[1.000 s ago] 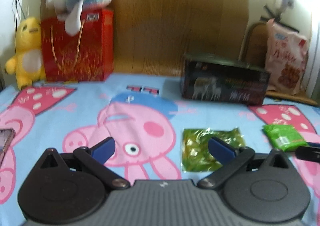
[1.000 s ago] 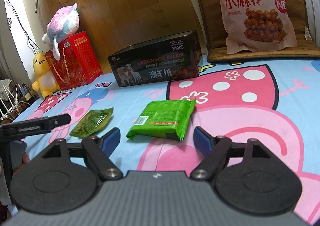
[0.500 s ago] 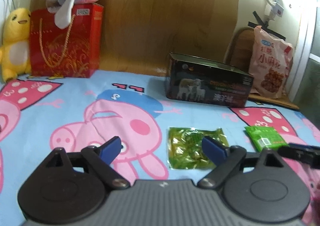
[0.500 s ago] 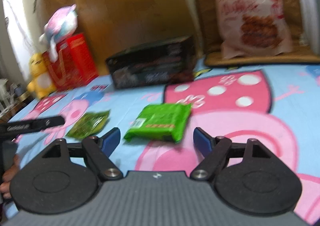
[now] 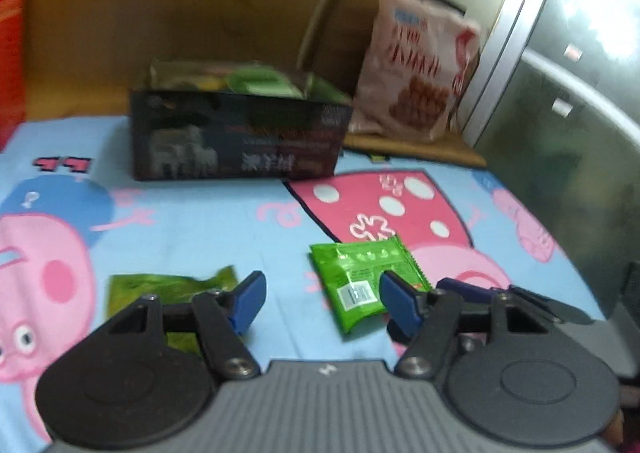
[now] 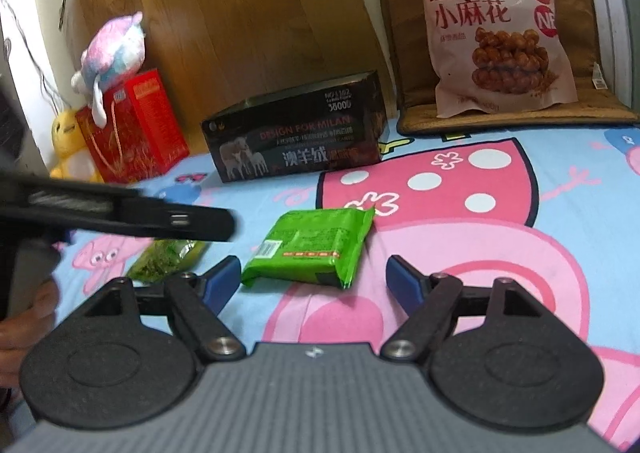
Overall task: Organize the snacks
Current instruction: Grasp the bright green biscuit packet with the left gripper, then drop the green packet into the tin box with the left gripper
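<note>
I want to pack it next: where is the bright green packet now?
In the right wrist view the bright green packet lies flat on the cartoon sheet, in front of the black box, with the darker packet at its left.

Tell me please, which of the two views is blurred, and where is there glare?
Left wrist view: the whole frame is motion-smeared, so the print on the dark box and the pink snack bag is unreadable; glare whitens the metal surface at right. Right wrist view: mostly sharp, the print on the green packet stays soft; only the left gripper crossing at left is blurred.
</note>
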The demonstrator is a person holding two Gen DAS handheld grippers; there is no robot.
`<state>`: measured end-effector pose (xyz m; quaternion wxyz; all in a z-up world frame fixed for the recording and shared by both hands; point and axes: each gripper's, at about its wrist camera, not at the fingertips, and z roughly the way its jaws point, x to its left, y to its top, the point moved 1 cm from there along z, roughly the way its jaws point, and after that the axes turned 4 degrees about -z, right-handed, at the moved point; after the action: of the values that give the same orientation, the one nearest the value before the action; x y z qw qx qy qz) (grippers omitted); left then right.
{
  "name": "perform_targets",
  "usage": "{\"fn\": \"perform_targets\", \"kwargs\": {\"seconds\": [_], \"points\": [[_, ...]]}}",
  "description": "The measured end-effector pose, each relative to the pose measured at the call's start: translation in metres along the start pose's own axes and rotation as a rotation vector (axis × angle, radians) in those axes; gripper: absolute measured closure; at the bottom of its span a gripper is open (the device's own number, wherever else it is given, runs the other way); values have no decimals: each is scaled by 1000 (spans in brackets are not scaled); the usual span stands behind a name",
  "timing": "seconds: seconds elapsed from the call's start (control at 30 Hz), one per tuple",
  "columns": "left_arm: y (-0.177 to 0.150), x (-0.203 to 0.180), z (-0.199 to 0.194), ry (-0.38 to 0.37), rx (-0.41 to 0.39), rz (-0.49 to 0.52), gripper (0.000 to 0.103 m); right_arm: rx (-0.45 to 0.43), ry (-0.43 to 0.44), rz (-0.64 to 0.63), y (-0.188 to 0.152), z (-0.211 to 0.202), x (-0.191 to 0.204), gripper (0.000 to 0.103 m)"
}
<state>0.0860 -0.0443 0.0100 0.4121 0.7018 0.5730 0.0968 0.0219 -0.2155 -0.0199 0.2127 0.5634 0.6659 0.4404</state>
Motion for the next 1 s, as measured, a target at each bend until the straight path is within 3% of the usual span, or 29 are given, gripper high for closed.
{"fn": "perform_targets", "kwargs": {"seconds": [0.13,0.2,0.23,0.27,0.37,0.5,0.67,0.83,1.0], "points": [[2,0,24,-91,97,-66,44,39,-32,-94,3,4,1,23],[-2,-4,28,-90,90,-51,44,53,-23,-116,4,8,-1,31],[-3,-8,28,-88,84,-32,48,58,-15,-133,5,10,-1,39],[-5,-11,29,-100,87,-17,53,62,-4,-155,6,13,1,56],[-3,-13,29,-110,81,-15,53,66,16,-211,9,19,11,65],[16,-12,13,-96,10,3,53,-11,18,-233,28,19,19,65],[66,-5,-7,-67,-123,40,53,-129,51,-246,76,34,23,65],[117,22,8,51,-194,14,52,-141,93,-234,120,94,25,62],[137,51,29,164,-192,-21,47,-110,40,-229,126,132,28,56]]}}
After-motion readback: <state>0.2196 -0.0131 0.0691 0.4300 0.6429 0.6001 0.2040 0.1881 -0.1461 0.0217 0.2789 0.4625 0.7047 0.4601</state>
